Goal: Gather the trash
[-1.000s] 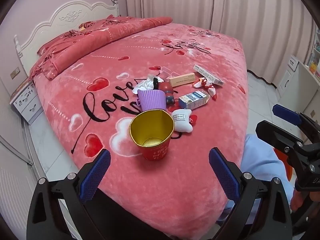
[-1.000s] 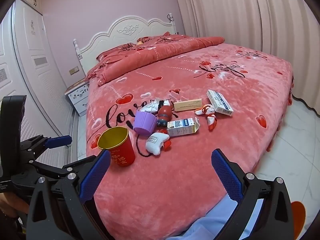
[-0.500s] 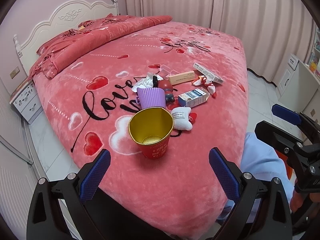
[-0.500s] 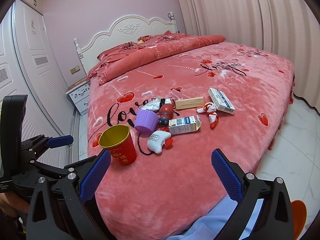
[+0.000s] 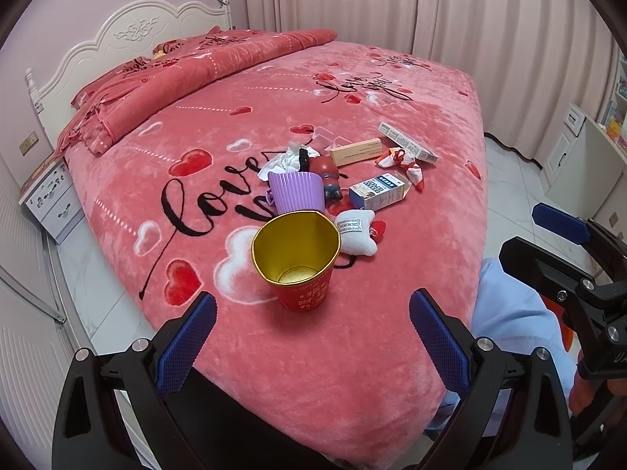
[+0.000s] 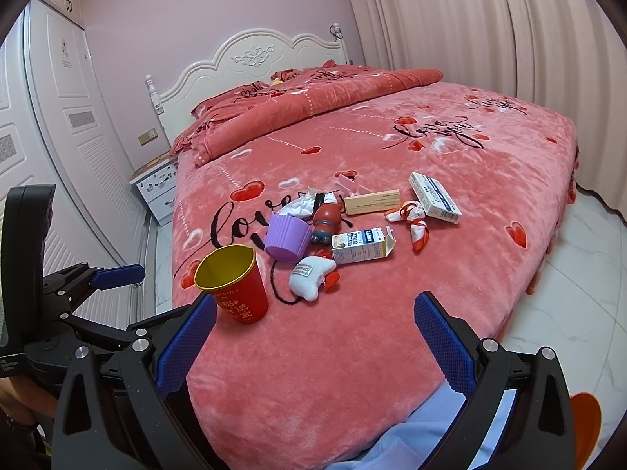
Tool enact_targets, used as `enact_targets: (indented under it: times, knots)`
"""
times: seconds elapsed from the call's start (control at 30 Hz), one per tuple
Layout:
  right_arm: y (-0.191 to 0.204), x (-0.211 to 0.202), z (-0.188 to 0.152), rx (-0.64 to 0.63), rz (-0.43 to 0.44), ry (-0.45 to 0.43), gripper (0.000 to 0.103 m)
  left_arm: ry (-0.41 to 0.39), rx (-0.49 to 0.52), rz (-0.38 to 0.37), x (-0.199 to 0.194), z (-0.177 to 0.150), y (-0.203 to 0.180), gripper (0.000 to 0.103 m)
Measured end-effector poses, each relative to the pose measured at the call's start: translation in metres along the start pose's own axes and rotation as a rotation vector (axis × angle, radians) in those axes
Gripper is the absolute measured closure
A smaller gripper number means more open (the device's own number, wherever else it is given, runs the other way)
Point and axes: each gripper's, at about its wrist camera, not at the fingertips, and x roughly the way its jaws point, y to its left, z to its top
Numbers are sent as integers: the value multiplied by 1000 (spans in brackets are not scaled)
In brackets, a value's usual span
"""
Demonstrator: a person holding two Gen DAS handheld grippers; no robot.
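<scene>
A red cup with a gold inside (image 5: 298,258) stands upright near the bed's front edge, also in the right wrist view (image 6: 233,284). Behind it lies a pile: a purple ribbed cup (image 5: 298,192), a small milk carton (image 5: 378,191), a white plush piece (image 5: 356,231), crumpled white paper (image 5: 284,160), a red toy figure (image 5: 327,174), a tan box (image 5: 354,152), a white-blue box (image 5: 407,143) and red-white wrappers (image 5: 407,164). My left gripper (image 5: 311,335) is open and empty, just in front of the red cup. My right gripper (image 6: 313,338) is open and empty, short of the pile.
The pink bed (image 5: 219,125) has a folded quilt (image 5: 188,90) and white headboard (image 5: 129,35) at the far end. A nightstand (image 6: 156,188) stands to the left, curtains (image 5: 431,11) behind, white floor (image 6: 580,293) to the right, a white cabinet (image 5: 576,149) far right.
Both grippers have moved slightly closer to the bed and the pile. Nothing on the bed has moved.
</scene>
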Motion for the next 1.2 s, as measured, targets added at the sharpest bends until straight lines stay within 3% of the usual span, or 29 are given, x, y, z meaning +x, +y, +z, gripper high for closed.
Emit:
enact_targets:
  times: [0.7, 1.0, 1.2]
  knots:
    - [-2, 7, -2, 13, 12, 16, 5, 21, 4, -3, 5, 1, -2, 6]
    - [-4, 31, 0, -22, 29, 74, 5, 21, -3, -72, 20, 3, 15, 6]
    - [-6, 57, 3, -69, 55, 121, 5, 31, 54, -97, 36, 8, 20, 6]
